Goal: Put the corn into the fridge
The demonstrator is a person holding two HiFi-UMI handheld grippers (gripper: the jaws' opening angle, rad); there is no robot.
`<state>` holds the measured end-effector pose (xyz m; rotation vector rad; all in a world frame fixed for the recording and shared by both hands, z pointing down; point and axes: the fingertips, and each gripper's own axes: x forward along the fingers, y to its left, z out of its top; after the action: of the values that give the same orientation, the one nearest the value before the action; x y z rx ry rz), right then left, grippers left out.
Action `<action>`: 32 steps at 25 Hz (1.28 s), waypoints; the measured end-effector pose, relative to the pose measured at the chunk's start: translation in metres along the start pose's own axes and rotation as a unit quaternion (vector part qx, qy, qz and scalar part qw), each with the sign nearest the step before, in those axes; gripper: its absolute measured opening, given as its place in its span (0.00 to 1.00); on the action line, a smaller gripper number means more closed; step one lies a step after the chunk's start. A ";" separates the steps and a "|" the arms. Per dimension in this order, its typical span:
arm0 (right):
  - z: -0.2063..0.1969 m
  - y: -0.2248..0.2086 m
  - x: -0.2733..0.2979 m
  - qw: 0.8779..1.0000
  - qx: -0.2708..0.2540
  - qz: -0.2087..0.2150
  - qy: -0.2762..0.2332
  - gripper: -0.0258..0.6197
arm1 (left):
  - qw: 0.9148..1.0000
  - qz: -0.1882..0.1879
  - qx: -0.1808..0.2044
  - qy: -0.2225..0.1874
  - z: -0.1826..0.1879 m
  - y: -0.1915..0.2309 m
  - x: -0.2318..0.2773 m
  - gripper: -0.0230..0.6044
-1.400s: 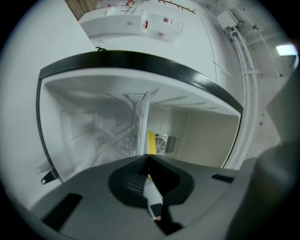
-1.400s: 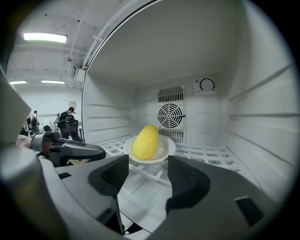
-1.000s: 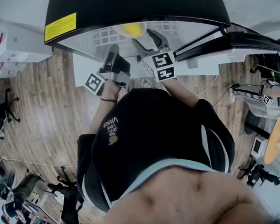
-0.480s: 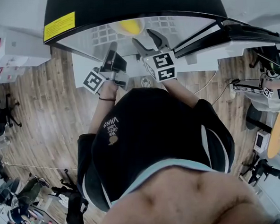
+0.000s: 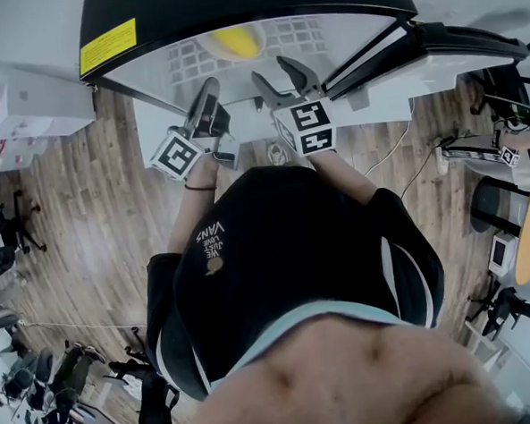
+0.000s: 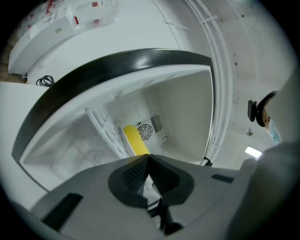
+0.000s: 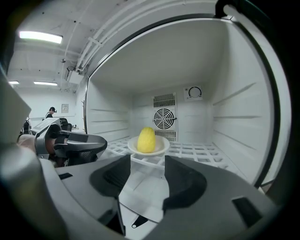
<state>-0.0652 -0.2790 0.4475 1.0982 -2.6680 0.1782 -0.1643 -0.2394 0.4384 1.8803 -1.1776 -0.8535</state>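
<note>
Floorboards (image 5: 77,218) flank the open fridge (image 5: 235,7), where the left gripper (image 6: 148,157) holds its jaws together, corn (image 7: 146,139) sits on a plate (image 7: 161,148) on the wire shelf (image 7: 201,152), and the right gripper (image 7: 147,161) has jaws apart and empty, having just closed slightly.

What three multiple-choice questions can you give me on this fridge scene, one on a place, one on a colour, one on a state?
1. Where is the corn? A: on the floor. B: on a plate on the wire shelf inside the fridge. C: on top of the fridge.
2. What colour is the plate? A: red. B: black. C: white.
3. How do the left gripper's jaws stand? A: together, nothing between them. B: wide apart. C: shut on the corn.
Answers: 1 B, the right gripper view shows it plated inside the fridge; 2 C, it is white beneath the yellow corn; 3 A, the left gripper view shows the tips meeting.
</note>
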 end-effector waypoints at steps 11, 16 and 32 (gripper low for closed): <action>-0.008 0.004 -0.024 1.000 0.005 -0.020 -0.005 0.33 | 0.994 0.027 0.100 0.023 -0.004 -0.005 -0.016 0.07; -0.011 0.009 -0.031 1.000 0.005 -0.023 -0.006 0.29 | 0.992 0.026 0.121 0.035 -0.007 -0.010 -0.022 0.07; -0.022 0.028 -0.059 0.999 0.002 -0.042 -0.014 0.11 | 0.983 0.015 0.173 0.063 -0.021 -0.013 -0.050 0.07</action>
<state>-0.0404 -0.2145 0.4515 1.2204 -2.6407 0.1526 -0.1585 -0.1843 0.4451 2.1514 -1.3362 -0.5287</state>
